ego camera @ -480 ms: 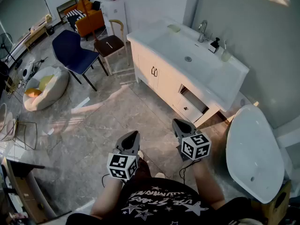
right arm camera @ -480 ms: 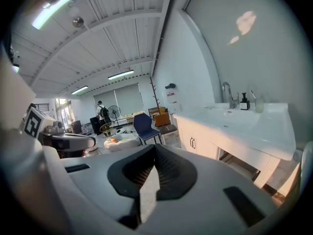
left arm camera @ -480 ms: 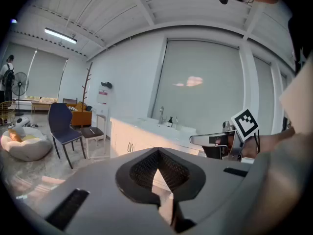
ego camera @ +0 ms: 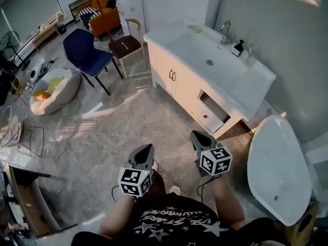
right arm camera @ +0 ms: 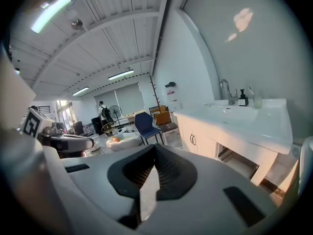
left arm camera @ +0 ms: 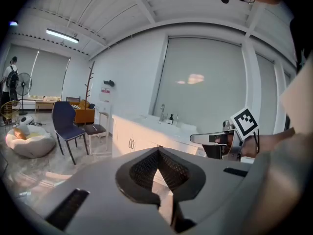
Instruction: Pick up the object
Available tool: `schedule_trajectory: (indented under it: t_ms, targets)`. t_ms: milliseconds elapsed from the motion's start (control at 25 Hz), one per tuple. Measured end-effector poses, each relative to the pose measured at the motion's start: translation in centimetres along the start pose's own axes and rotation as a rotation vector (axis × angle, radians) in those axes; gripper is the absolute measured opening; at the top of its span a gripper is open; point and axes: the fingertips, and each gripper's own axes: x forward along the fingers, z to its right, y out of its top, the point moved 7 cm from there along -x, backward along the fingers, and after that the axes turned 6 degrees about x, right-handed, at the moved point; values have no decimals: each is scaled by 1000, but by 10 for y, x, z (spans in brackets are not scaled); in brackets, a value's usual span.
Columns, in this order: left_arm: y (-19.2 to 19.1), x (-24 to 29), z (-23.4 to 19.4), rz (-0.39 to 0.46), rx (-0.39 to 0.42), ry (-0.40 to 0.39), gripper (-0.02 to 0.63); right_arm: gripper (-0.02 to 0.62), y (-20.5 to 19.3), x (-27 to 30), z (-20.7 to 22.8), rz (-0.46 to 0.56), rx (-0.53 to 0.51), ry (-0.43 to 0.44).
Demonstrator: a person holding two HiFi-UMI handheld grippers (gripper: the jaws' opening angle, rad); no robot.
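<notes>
No single object to pick up stands out. On the white vanity top (ego camera: 256, 88) sit a dark soap dispenser (ego camera: 237, 48), a pale bottle (ego camera: 249, 59) and a green soap (ego camera: 195, 28) near the faucet (ego camera: 224, 32). My left gripper (ego camera: 145, 150) and right gripper (ego camera: 197, 136) hang side by side over the marble floor, well short of the vanity. Both are shut with nothing between the jaws, as the left gripper view (left arm camera: 157, 153) and the right gripper view (right arm camera: 155, 148) show. Each gripper view also catches the other gripper, the right gripper (left arm camera: 215, 140) and the left gripper (right arm camera: 63, 142).
The vanity has an open drawer (ego camera: 210, 111) low on its front. A white bathtub (ego camera: 279, 168) stands at the right. A blue chair (ego camera: 84, 53), a wooden stool (ego camera: 125, 46), a beanbag (ego camera: 51, 88) and a wire basket (ego camera: 23, 137) stand at the left.
The head view has shifted slightly, so the room sits a little lower and further right. Both grippers stay shut and keep nearly the same place.
</notes>
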Motion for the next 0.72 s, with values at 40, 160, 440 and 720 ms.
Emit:
schedule_trajectory:
  t_ms: [40, 160, 440, 720]
  targets:
    - [0, 0, 0, -2, 3, -1, 17, 12, -1, 0, 0, 1, 4, -2]
    - [0, 0, -6, 1, 8, -4, 17, 12, -3, 5, -1, 8, 15, -11]
    - [13, 21, -56, 19, 8, 1, 17, 14, 17, 51, -5, 52, 38, -17]
    - [51, 67, -141, 61, 36, -12, 17, 148, 74, 134, -6, 92, 8, -46]
